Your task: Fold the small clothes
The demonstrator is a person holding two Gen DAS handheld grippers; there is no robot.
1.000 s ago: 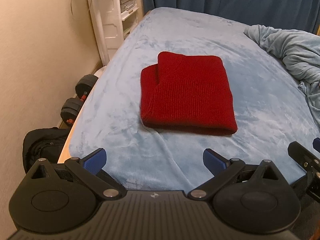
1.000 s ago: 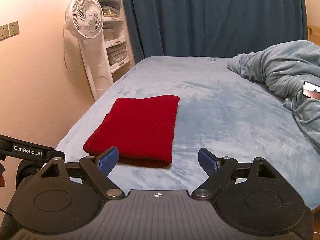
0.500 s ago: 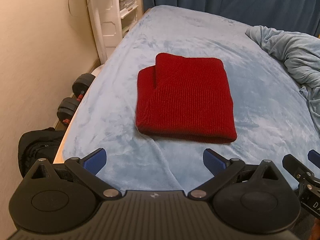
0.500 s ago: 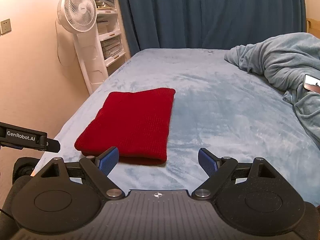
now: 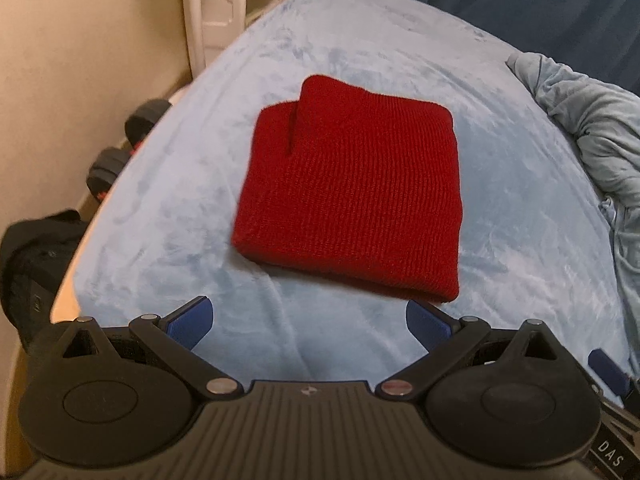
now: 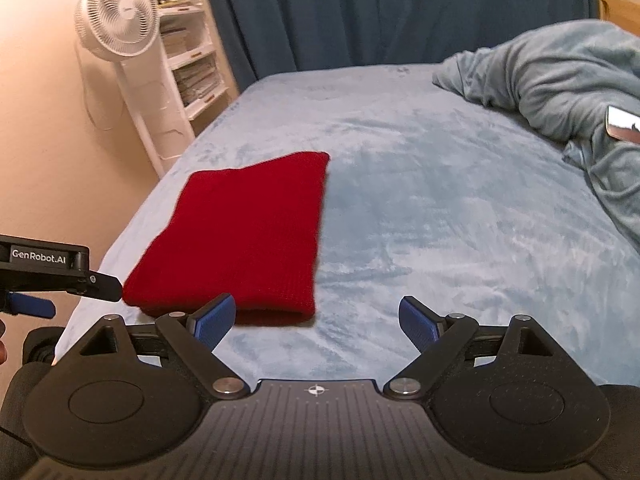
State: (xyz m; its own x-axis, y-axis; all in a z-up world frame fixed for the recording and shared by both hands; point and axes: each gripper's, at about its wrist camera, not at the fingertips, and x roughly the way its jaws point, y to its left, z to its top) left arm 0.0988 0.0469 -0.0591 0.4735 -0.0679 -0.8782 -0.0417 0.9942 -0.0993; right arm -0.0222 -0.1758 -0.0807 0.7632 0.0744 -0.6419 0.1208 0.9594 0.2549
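Note:
A red knitted garment (image 5: pixel 352 196) lies folded flat on the light blue bed cover (image 5: pixel 400 52); it also shows in the right wrist view (image 6: pixel 240 232). My left gripper (image 5: pixel 308 320) is open and empty, just short of the garment's near edge. My right gripper (image 6: pixel 316 318) is open and empty, near the garment's near right corner, its left fingertip (image 6: pixel 214 316) in front of that edge. The left gripper's body shows at the left edge of the right wrist view (image 6: pixel 52 266).
A crumpled blue blanket (image 6: pixel 560 76) lies at the right of the bed with a phone (image 6: pixel 622 124) on it. A white fan (image 6: pixel 118 20) and shelf unit (image 6: pixel 188 40) stand by the wall. Dumbbells (image 5: pixel 128 136) and a black bag (image 5: pixel 32 248) are on the floor left.
Both grippers have moved forward toward the garment's near edge, which now looks larger and closer. Both stay open. The garment has not moved.

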